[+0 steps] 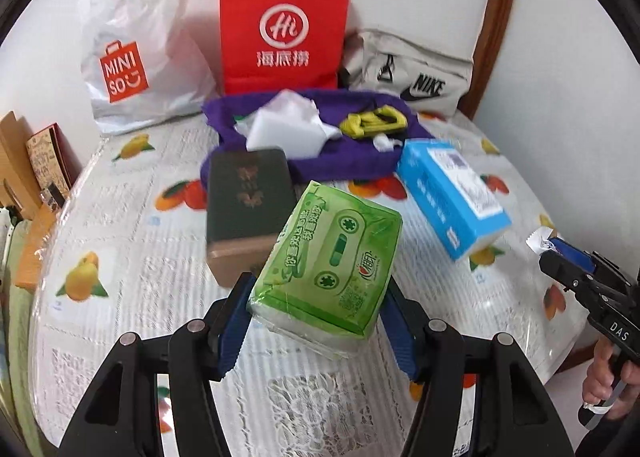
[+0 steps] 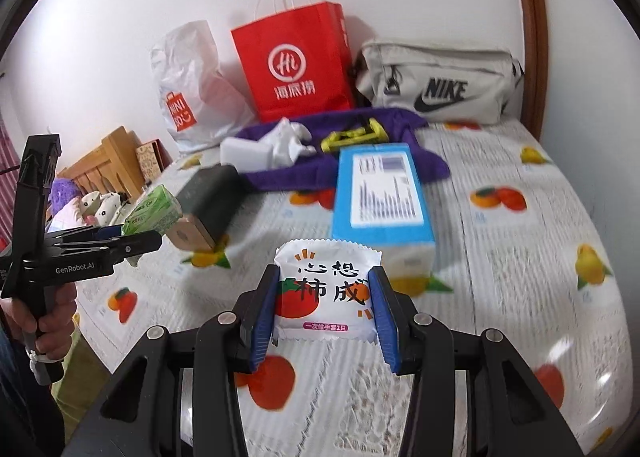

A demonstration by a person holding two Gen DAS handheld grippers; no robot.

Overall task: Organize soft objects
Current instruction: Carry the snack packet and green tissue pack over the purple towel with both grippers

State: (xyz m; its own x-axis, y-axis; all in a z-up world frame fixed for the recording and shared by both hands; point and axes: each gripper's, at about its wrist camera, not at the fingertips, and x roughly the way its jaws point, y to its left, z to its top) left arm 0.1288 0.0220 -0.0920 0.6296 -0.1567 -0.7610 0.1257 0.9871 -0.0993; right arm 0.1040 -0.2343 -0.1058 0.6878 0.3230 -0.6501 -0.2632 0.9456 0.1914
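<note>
The green tissue pack point(image 1: 332, 261) is pinched in the left gripper point(image 1: 320, 321), carried clear of the table point(image 1: 120, 297), long axis pointing ahead toward the red bag point(image 1: 284, 33). The white sachet point(image 2: 326, 293) is clamped in the right gripper point(image 2: 326, 317) (bags well ahead; neither hand is judged clearly nearer).

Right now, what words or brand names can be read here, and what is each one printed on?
"MINISO": white plastic bag
"Hi", "海底捞": red paper bag
"NIKE": grey pouch
"心想柿成": white packet in right tongs
"GenRobot.AI": left tongs
"DAS": right tongs, left view
Green tissue pack, blue box: print unreadable
</note>
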